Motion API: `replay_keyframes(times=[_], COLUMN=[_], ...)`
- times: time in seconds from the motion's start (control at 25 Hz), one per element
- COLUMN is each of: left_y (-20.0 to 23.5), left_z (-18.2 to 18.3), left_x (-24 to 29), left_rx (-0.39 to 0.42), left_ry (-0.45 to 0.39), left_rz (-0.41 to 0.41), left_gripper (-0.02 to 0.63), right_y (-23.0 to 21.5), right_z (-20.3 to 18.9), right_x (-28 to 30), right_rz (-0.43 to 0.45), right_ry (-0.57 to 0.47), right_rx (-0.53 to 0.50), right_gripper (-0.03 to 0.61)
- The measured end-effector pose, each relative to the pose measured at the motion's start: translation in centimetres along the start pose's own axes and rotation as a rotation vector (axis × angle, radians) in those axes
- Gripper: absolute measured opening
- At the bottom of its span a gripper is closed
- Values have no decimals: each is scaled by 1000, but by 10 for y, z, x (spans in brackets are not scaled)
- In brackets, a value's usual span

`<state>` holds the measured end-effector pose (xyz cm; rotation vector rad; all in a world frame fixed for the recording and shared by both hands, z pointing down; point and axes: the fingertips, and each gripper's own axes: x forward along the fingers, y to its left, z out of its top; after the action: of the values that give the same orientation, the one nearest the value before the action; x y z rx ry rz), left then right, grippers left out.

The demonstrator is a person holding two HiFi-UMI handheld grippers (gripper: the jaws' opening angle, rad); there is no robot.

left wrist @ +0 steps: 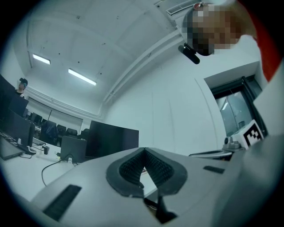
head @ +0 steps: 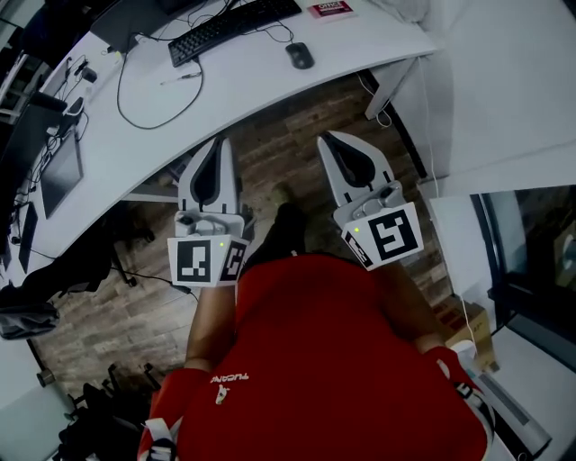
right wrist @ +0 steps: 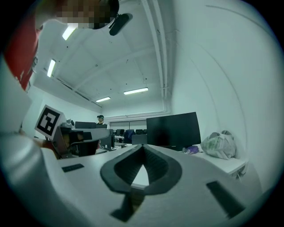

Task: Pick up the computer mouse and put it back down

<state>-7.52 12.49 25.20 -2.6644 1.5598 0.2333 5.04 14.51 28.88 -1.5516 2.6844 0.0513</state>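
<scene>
Mouse: the small dark oval computer mouse (head: 300,55) lies on the curved white desk (head: 270,85) at the top centre of the head view. It is just right of the black keyboard (head: 232,27) and well apart from both your grippers.
Left gripper: your left gripper (head: 219,144) hangs centre left over the brown wooden floor (head: 274,158), jaws together at the tips, nothing between them.
Right gripper: your right gripper (head: 331,140) hangs centre right, jaws together, holding nothing.
</scene>
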Motion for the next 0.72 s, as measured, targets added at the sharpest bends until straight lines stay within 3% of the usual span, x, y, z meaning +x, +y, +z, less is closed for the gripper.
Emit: replay_keyframes(times=[0.32,0.72], left_y=[61,129], left_z=[-23,-60], left_x=[90,189], left_rx=[-22,-42], left_ry=[0,4], left_rz=[-31,-100], left_gripper=[9,9], right_y=[-46,-104], right_z=[-21,-84], right_x=[96,203], right_rz=[-50,-155], right_ry=[76,213], right_rx=[-30,-50], right_gripper=[5,6])
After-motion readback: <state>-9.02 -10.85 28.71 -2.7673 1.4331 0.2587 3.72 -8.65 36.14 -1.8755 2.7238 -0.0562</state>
